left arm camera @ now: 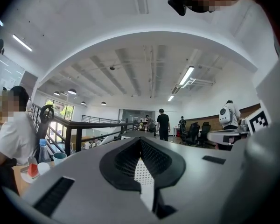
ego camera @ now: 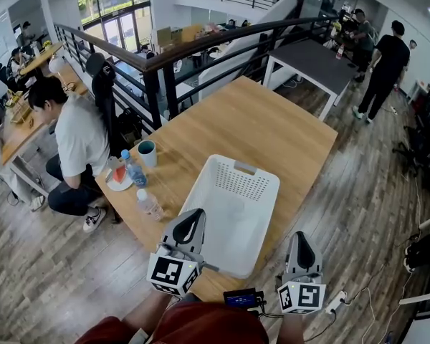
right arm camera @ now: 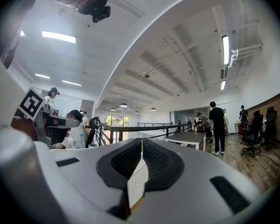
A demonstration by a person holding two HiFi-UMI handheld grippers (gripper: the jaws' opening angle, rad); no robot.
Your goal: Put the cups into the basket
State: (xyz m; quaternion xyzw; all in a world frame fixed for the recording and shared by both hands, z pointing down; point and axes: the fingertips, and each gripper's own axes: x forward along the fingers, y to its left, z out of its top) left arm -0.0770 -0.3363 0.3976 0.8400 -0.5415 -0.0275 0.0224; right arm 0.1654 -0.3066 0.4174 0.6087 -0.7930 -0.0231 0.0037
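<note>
Left gripper (ego camera: 191, 223) and right gripper (ego camera: 302, 242) hang closed, empty, at basket's (ego camera: 233, 206) near end; cup (ego camera: 147, 153) stands beyond left gripper, out of reach.

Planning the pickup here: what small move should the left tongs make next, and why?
Probably open the left tongs: they are shut on nothing near the white basket, while the teal cup stands untouched on the wooden table, outside it.
</note>
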